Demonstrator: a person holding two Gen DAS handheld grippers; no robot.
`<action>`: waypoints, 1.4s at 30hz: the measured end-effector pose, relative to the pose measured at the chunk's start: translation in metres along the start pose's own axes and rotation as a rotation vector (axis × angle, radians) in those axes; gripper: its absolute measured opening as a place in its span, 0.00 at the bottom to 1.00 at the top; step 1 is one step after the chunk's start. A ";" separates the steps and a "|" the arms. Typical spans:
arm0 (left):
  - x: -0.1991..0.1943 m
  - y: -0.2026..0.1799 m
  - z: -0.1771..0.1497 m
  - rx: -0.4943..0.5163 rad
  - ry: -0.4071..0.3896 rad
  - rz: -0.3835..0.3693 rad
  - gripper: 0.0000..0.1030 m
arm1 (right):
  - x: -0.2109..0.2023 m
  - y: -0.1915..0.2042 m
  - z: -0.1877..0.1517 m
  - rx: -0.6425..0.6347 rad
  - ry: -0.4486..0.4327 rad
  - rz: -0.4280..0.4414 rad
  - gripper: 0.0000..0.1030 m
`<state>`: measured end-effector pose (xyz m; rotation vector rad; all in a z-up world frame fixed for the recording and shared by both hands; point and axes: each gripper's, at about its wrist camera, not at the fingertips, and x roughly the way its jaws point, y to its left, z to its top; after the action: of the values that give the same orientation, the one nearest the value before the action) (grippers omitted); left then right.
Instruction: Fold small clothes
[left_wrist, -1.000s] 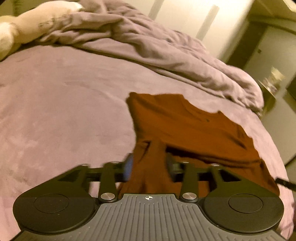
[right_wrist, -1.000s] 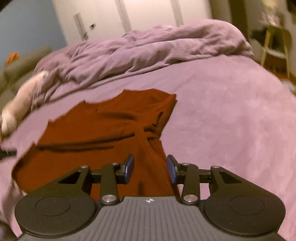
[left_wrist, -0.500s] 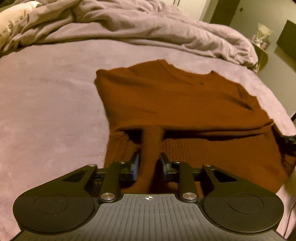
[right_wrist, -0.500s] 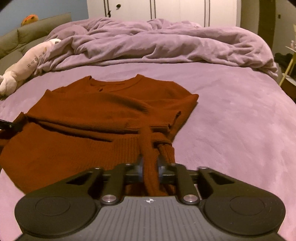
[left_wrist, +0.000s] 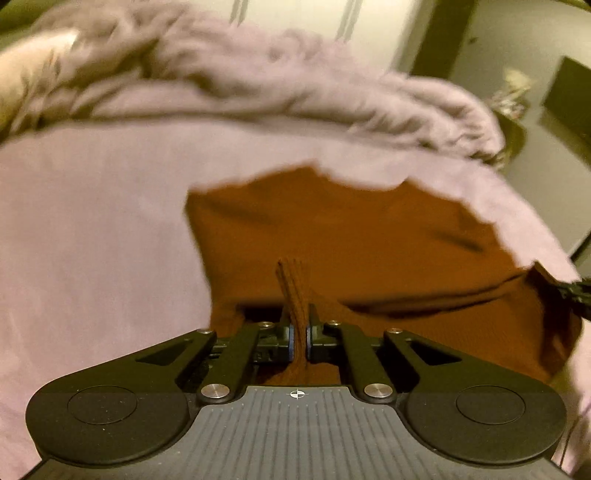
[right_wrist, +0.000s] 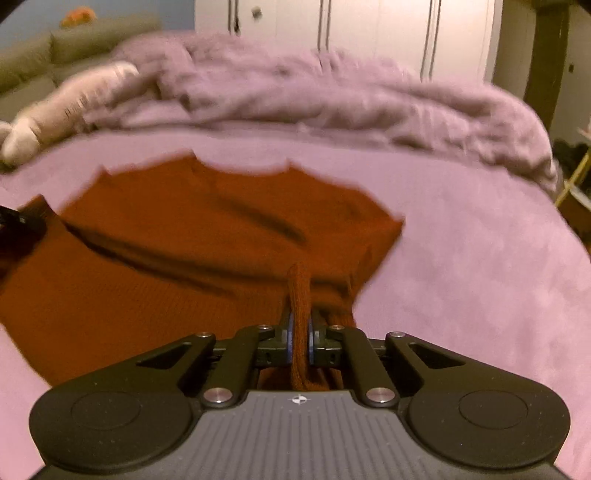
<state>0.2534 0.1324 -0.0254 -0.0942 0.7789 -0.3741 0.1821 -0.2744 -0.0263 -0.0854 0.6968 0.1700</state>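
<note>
While the sweater (left_wrist: 351, 236) lies on the bed (left_wrist: 92, 240), left gripper (left_wrist: 299, 332) and right gripper (right_wrist: 300, 332), jaws just closed, each pinch its near hem.

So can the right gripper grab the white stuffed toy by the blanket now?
Probably not. The right gripper is shut on a fold of the rust sweater, and the toy lies far across the bed, beyond the sweater.

Ribbed knit sweater (left_wrist: 369, 236), soft matt bedspread (left_wrist: 92, 240), matt plastic claw (left_wrist: 299, 338)
</note>
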 end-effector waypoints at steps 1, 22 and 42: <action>-0.011 -0.001 0.009 0.008 -0.037 -0.014 0.07 | -0.011 0.001 0.007 0.003 -0.040 0.015 0.06; 0.074 0.044 0.027 -0.051 0.029 0.017 0.56 | 0.089 -0.049 0.038 0.212 0.065 -0.017 0.18; 0.025 0.026 0.118 -0.049 -0.242 0.204 0.08 | 0.068 -0.024 0.107 0.056 -0.167 -0.187 0.04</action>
<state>0.3601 0.1413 0.0357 -0.1027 0.5524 -0.1457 0.3053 -0.2747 0.0126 -0.0817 0.5236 -0.0223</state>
